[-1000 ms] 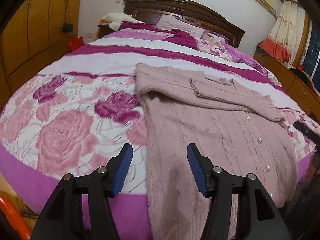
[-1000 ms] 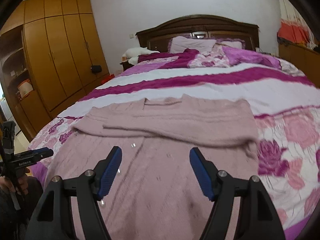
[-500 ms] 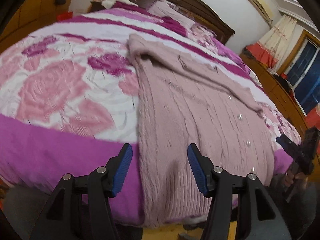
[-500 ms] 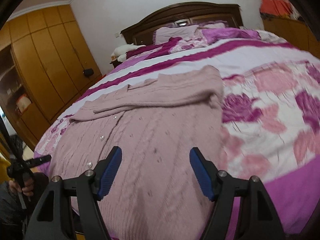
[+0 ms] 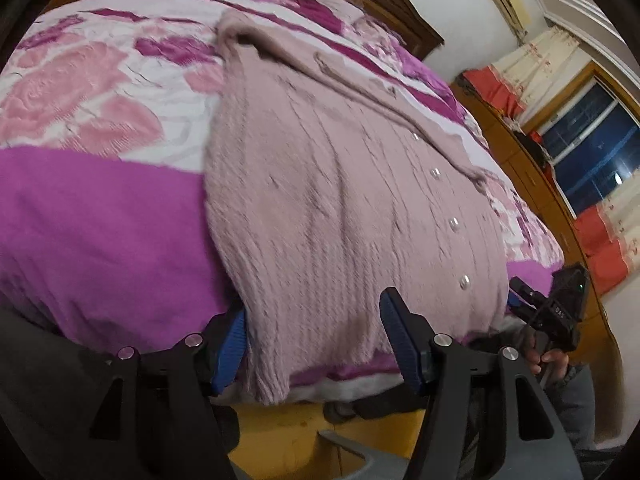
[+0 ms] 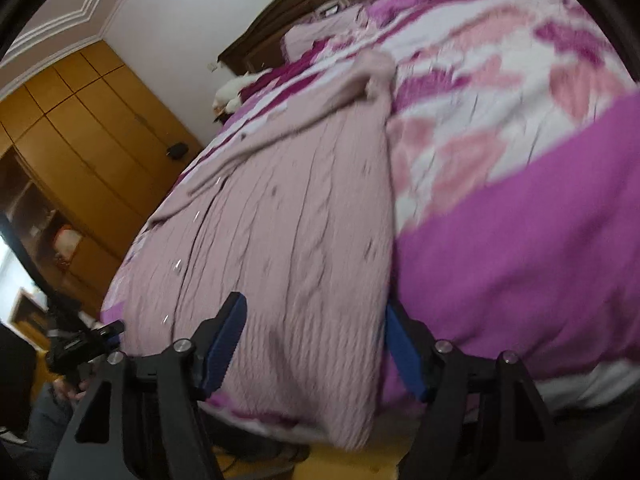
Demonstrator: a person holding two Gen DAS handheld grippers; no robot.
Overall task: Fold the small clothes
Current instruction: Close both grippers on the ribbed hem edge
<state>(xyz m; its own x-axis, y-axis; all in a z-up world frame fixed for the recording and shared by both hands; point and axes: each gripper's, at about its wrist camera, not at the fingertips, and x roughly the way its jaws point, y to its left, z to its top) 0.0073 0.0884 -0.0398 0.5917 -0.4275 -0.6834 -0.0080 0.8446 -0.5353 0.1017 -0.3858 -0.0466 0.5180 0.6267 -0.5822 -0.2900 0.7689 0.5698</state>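
Observation:
A dusty-pink knitted cardigan (image 5: 340, 184) with pearl buttons lies flat on the bed, sleeves folded across its top, its hem hanging over the bed's foot edge. It also shows in the right wrist view (image 6: 288, 248). My left gripper (image 5: 316, 336) is open, its jaws on either side of the hem's left corner. My right gripper (image 6: 316, 340) is open, its jaws on either side of the hem's right corner. Neither is closed on the cloth. The right gripper shows in the left wrist view (image 5: 556, 312), and the left gripper in the right wrist view (image 6: 84, 346).
The bed carries a pink and magenta floral quilt (image 5: 92, 92) with pillows and a dark wooden headboard (image 6: 320, 4) at the far end. A wooden wardrobe (image 6: 80, 128) stands on one side, a low cabinet and window (image 5: 584, 148) on the other. Yellow floor (image 5: 280, 436) lies below.
Both grippers have dropped down and drawn in to the foot edge of the bed, reaching the cardigan's hem corners. The jaws have stayed open. The cardigan has not moved.

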